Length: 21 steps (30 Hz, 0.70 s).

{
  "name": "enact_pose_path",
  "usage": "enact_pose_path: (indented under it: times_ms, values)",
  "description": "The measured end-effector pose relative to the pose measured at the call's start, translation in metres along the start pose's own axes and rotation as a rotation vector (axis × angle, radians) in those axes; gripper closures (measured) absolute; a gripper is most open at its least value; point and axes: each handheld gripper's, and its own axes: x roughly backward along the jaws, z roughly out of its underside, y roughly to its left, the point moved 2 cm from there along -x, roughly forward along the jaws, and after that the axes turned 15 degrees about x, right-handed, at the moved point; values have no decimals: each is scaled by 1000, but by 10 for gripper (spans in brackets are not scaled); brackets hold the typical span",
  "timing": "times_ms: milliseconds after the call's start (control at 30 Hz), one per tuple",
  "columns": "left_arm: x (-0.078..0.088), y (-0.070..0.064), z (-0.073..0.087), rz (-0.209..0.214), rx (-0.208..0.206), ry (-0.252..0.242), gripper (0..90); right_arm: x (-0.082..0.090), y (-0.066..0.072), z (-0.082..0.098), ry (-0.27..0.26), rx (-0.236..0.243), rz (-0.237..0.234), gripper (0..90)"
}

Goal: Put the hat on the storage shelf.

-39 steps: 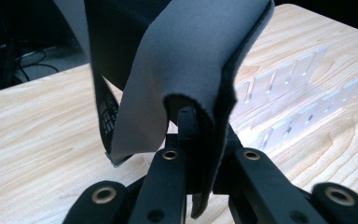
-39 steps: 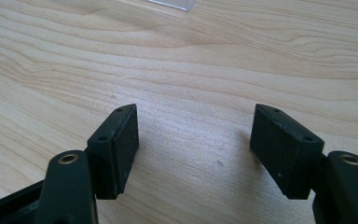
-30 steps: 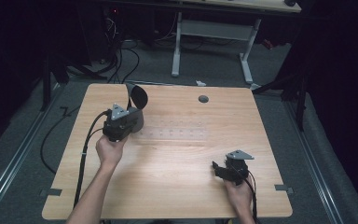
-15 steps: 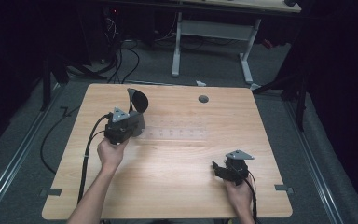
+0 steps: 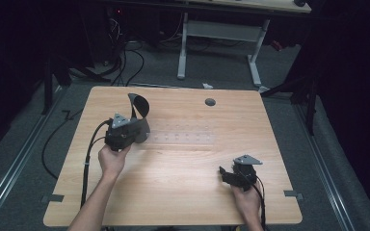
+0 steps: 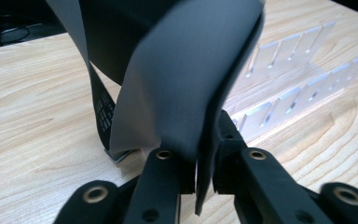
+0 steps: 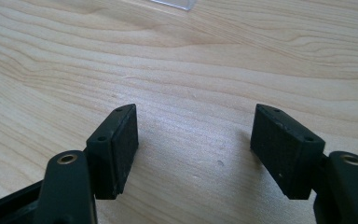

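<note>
The left hand-held gripper pinches a curled black-and-grey flexible sheet (its jaws have just been opening slightly) above the pale wooden bench. The right hand-held gripper rests with jaws wide apart, holding nothing.

A light wooden table with a round grommet hole near its far edge carries a clear slotted plastic rack lying flat across its middle, while a curled dark sheet stands on it at the rack's left end.
</note>
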Motion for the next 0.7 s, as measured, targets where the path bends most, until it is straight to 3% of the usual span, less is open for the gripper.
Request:
enact_pose_path:
  times_ms: [333, 700]
  values:
    - [14, 0, -8, -11, -1, -24, 551, 0, 0, 0, 0, 0, 0, 322]
    - [34, -3, -6, 9, -16, -23, 479, 0, 0, 0, 0, -1, 0, 323]
